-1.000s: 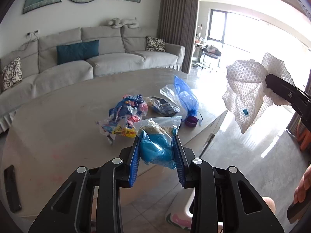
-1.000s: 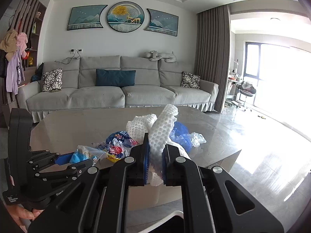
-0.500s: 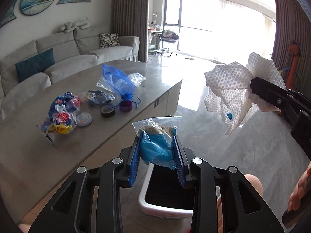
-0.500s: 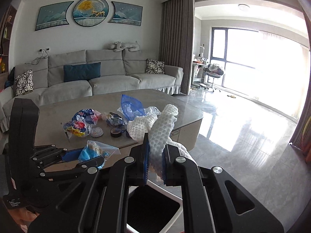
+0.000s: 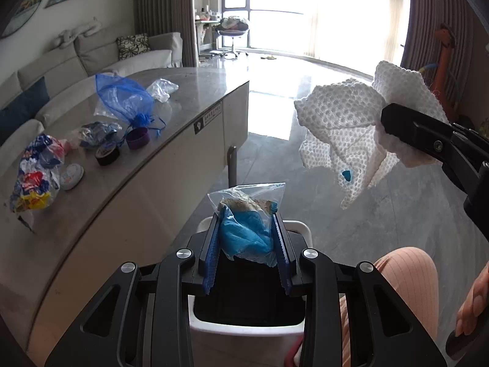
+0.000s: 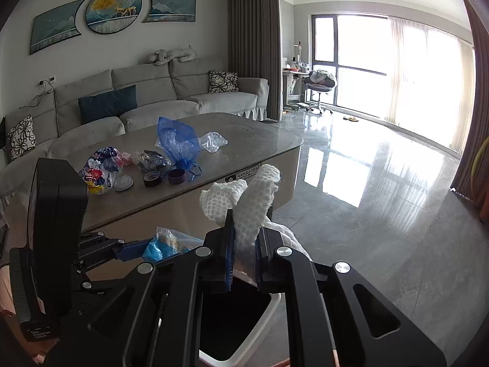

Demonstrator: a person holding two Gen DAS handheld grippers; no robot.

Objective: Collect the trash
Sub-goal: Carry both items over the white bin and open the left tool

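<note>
My left gripper (image 5: 247, 238) is shut on a clear zip bag (image 5: 246, 214) with blue and tan stuff inside, held over a white bin (image 5: 244, 328) with a dark inside on the floor. At the right of the left wrist view, my right gripper (image 6: 244, 241) is shut on a crumpled white foam net (image 5: 345, 128), which hangs in the air. The right wrist view shows the foam net (image 6: 253, 202) between the blue pads, the bin (image 6: 241, 330) below it, and the left gripper (image 6: 143, 249) with the bag (image 6: 165, 244) at lower left.
More trash lies on the grey table (image 5: 195, 91): a blue mesh bag (image 5: 122, 98), a clear wrapper (image 5: 162, 87), a colourful wrapper (image 5: 33, 174), a purple cap (image 5: 137, 138), a tape roll (image 5: 107, 155), a white lid (image 5: 71, 175). A person's knee (image 5: 403, 275) is right of the bin. Sofa behind.
Both grippers have swung away from the table to the right and sunk down towards the floor. The bin has come into view beneath them. Both grips are unchanged.
</note>
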